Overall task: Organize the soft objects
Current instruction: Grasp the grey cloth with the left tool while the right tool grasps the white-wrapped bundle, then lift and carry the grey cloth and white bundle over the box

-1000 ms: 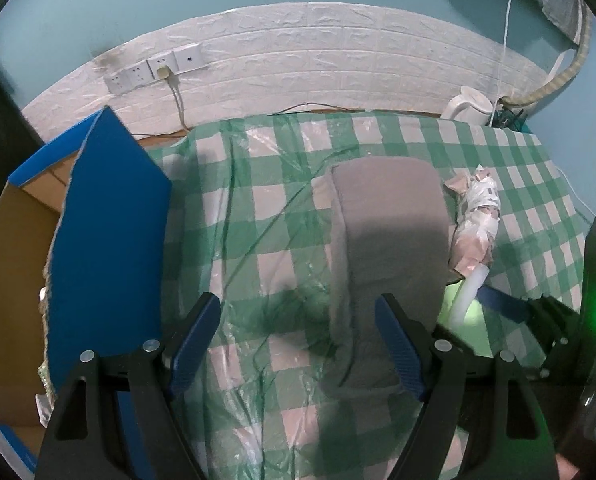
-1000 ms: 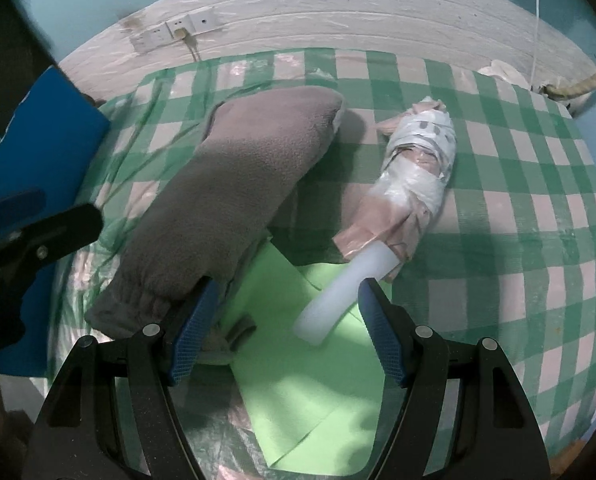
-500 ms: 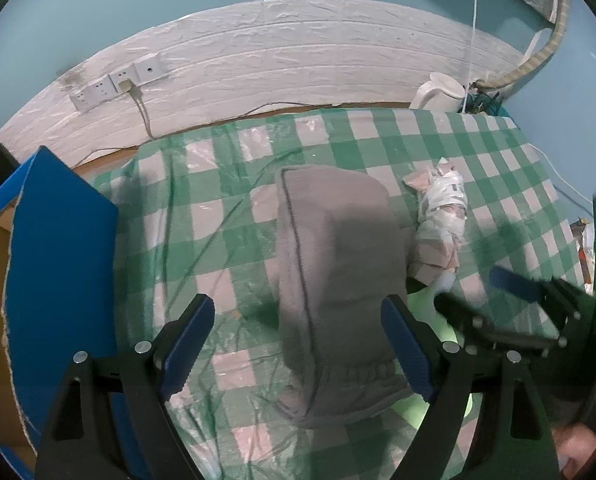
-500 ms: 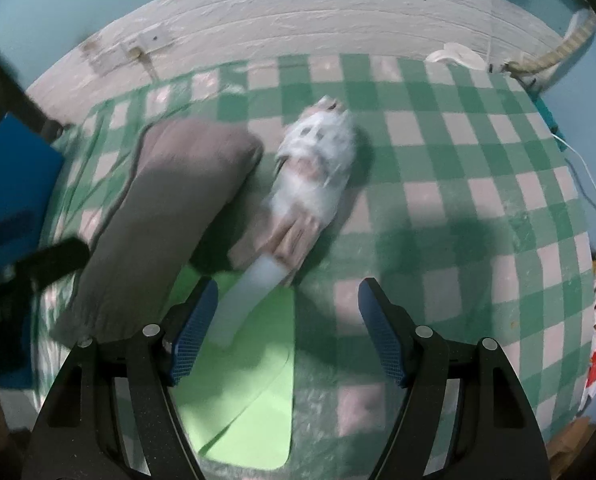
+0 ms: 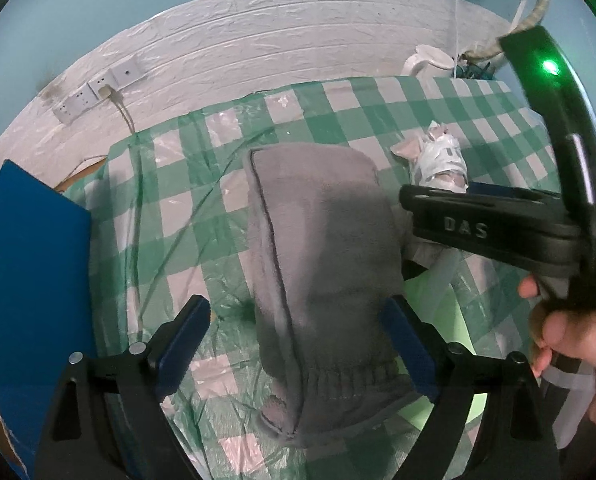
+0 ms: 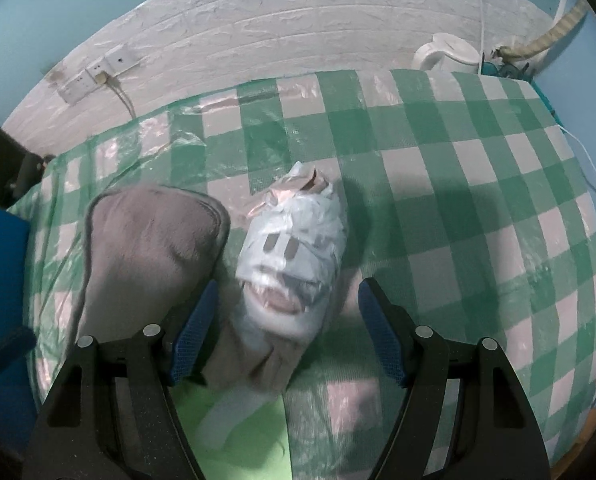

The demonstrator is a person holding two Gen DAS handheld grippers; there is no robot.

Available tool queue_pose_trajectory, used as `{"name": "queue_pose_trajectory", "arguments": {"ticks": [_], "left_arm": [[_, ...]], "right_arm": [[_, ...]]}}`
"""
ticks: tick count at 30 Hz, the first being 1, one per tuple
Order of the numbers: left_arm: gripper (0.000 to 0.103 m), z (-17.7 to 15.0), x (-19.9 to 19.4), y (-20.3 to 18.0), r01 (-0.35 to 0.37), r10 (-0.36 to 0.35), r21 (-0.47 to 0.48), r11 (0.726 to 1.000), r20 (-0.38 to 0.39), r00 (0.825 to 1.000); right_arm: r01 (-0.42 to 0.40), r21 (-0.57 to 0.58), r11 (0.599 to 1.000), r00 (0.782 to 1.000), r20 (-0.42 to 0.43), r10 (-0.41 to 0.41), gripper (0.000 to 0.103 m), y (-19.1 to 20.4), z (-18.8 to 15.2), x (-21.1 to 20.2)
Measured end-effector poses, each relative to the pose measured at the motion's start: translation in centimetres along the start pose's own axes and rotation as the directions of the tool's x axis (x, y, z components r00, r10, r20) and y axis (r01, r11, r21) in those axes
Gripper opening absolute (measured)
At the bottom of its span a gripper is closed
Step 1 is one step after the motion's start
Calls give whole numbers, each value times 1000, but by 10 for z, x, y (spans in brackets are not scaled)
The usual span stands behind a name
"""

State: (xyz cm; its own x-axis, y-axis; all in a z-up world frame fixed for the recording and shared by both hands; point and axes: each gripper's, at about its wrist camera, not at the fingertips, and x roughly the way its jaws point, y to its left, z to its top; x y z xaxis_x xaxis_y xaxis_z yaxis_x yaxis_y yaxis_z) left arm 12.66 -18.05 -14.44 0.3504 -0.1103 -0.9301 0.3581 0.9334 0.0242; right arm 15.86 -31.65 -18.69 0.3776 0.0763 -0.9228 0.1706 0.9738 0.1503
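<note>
A folded grey fleece garment lies on the green checked tablecloth; its cuffed end reaches between the fingers of my open left gripper. It also shows in the right wrist view. A white-taped pink bundle lies right of it, between the open jaws of my right gripper. A light green sheet and a white tube lie under the bundle's near end. The right gripper's body shows in the left wrist view, over the bundle.
A blue-faced cardboard box stands at the table's left edge. A white kettle and cables sit at the far right corner. Wall sockets are on the white brick panel behind. The table edge falls away on the right.
My right gripper has moved forward and its open jaws now flank the taped bundle. My left gripper has moved so that the grey garment's cuff lies between its fingers.
</note>
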Motion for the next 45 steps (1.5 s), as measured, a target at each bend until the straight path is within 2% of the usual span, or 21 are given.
{"name": "queue_pose_trajectory", "arguments": {"ticks": [2, 3, 4, 5, 7, 11, 17, 28, 29, 30, 34, 35, 39, 45], "left_arm": [[91, 1, 3, -2, -7, 7, 4, 1000, -4, 1000], [91, 1, 6, -2, -13, 13, 5, 1000, -12, 1000], [91, 1, 7, -3, -14, 14, 4, 1000, -17, 1000], [91, 1, 7, -4, -11, 11, 3, 1000, -18, 1000], [91, 2, 5, -5, -5, 5, 3, 1000, -16, 1000], [91, 4, -1, -7, 47, -47, -1, 999, -18, 999], [91, 6, 1, -13, 49, -49, -4, 999, -25, 998], [90, 0, 32, -24, -14, 16, 25, 1000, -90, 996], [84, -1, 32, -23, -10, 12, 22, 1000, -86, 996], [73, -1, 31, -23, -5, 6, 19, 1000, -78, 997], [47, -4, 28, -19, -2, 4, 21, 1000, -63, 998], [37, -5, 26, -18, 4, -3, 25, 1000, -59, 998], [24, -5, 20, -11, 8, -8, 14, 1000, -44, 999], [21, -7, 2, 3, 8, -8, -14, 1000, 1, 1000]], "right_arm": [[6, -10, 1000, 1000, -5, -6, 73, 1, 0, 4], [11, -11, 1000, 1000, -5, -11, 67, 1, 0, 5], [10, -11, 1000, 1000, -6, -10, 52, 0, -1, 6], [2, -10, 1000, 1000, -9, -2, 44, -1, -1, 7], [-1, -10, 1000, 1000, 4, 1, 38, -3, -2, 5], [17, 2, 1000, 998, 64, -17, 35, -11, -2, -8], [35, 8, 999, 989, 143, -35, 35, -17, 0, -37], [39, -54, 998, 994, 103, -33, 35, -7, -20, -49], [37, -57, 998, 994, 101, -31, 35, -7, -23, -51], [36, -59, 998, 995, 100, -30, 35, -7, -24, -52], [30, -81, 996, 995, 97, -22, 35, 0, -29, -56], [27, -85, 996, 995, 97, -18, 35, 2, -30, -58], [26, -111, 993, 995, 97, -15, 35, 9, -36, -63], [27, -152, 988, 995, 103, -11, 35, 20, -45, -76]]}}
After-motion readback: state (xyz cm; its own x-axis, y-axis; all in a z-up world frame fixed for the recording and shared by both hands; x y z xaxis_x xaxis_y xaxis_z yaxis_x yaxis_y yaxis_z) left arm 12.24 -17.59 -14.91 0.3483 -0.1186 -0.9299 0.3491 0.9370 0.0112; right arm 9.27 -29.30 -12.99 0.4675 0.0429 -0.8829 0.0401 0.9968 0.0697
